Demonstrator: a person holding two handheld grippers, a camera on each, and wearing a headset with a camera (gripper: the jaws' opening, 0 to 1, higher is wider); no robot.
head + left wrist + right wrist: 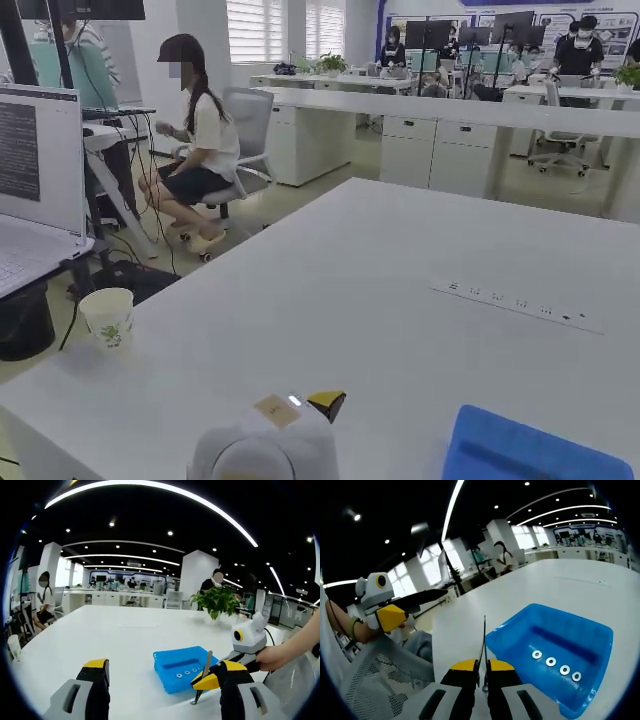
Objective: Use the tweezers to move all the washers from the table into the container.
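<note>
right gripper (482, 667): jaws pressed together, pinching the tweezers (483, 640), which stick out straight ahead of it as a thin, edge-on line
left gripper (164, 665): jaws spread wide with nothing between them; it is held up off to the right gripper's left, above the table (350, 300)
container (570, 635): a shallow blue tray on the table, just ahead of the right gripper's jaws and to their right; from the left gripper it lies ahead, between the two jaws
washers (550, 661): four lie in a row on the container's floor, ahead and right of the tweezers; I cannot tell whether any are left on the table
tweezer tips: too thin to tell whether they carry a washer
stage: looks late in the task, since the washers I can see are already in the container
risk, grip: the tweezers are held only by the flat jaw tips, so a sideways push at their far end could twist them or slide them out
risk, washer: a small flat ring on a smooth table can skid away or flip out of the tips if they close off-centre
risk, container: its rim is low and the free gripper is not holding it, so a knock from the tweezers could push it along the table or bounce washers out
</note>
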